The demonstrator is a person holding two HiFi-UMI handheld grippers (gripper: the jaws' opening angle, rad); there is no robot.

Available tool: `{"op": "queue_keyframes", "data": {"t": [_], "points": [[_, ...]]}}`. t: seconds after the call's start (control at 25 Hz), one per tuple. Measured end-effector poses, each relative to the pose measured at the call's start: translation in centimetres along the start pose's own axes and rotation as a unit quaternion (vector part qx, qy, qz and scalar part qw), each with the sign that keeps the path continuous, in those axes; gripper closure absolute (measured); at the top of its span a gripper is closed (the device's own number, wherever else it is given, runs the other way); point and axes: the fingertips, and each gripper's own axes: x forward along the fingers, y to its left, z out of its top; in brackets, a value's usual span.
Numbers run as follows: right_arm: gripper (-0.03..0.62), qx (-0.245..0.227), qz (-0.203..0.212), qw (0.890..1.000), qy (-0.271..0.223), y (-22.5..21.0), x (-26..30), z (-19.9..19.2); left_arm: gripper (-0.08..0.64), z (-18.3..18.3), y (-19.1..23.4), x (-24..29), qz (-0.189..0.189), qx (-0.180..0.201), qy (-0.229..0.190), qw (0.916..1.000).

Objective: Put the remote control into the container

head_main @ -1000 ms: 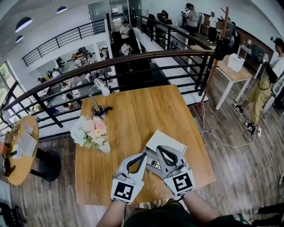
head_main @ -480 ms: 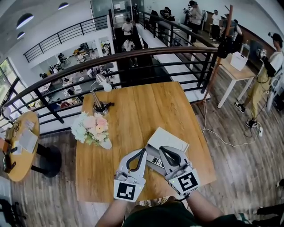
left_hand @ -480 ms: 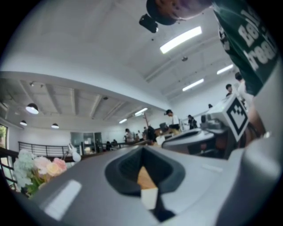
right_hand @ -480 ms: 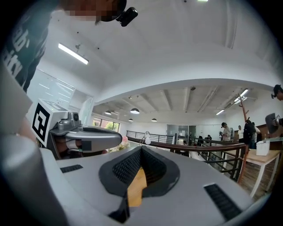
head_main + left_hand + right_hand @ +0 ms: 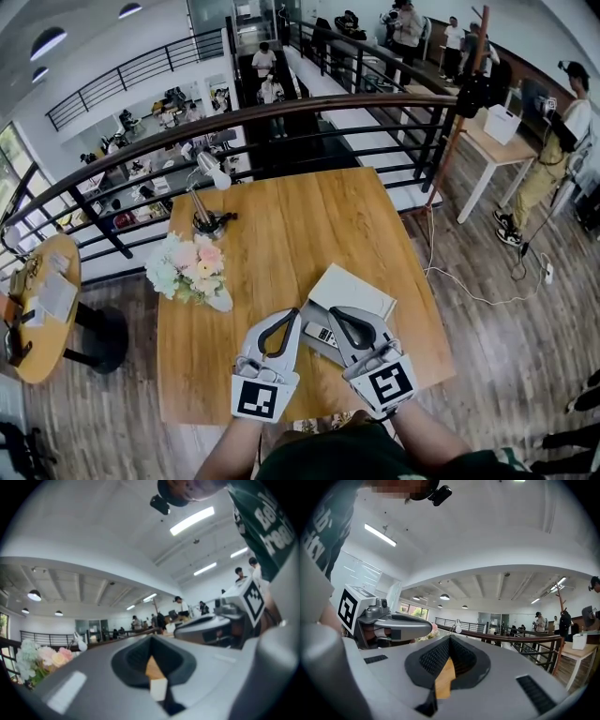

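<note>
Wooden desk [image 5: 281,234] fills the middle of the head view, standing against a dark railing [image 5: 309,117]. The left gripper [image 5: 292,316] and the right gripper [image 5: 334,312] lie side by side over its near edge, tips pointing away from the person. The remote control [image 5: 321,335] lies flat on the desk between the two, held by neither. Its far end is just beside the near edge of the white container [image 5: 354,291]. A bunch of flowers [image 5: 186,269] sits at the desk's left edge, with a lamp [image 5: 208,192] behind it.

From the left gripper view, the fingers [image 5: 98,672] are together at the tips and clamp nothing. Through the loop they form, only wood and a pale edge show. The right gripper rises just beside it at the right, and the flowers show far left.

From the right gripper view, the fingers are likewise together and empty, with bare wood visible through the loop. The left gripper stands close at the left, and the lamp and railing lie beyond.
</note>
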Motion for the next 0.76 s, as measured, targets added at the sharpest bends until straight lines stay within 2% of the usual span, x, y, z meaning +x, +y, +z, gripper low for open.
{"op": "queue_keyframes", "data": {"t": [0.44,0.76], "points": [[0.575,0.000,0.001,1.000,-0.003,-0.2,0.6,0.0,0.563,0.2,0.3,0.4,-0.008,0.006,-0.003,0.9999],[0.576,0.002,-0.010,1.000,0.000,-0.7,1.0,-0.3,0.561,0.2,0.5,0.6,-0.008,-0.015,-0.007,0.9998]]}}
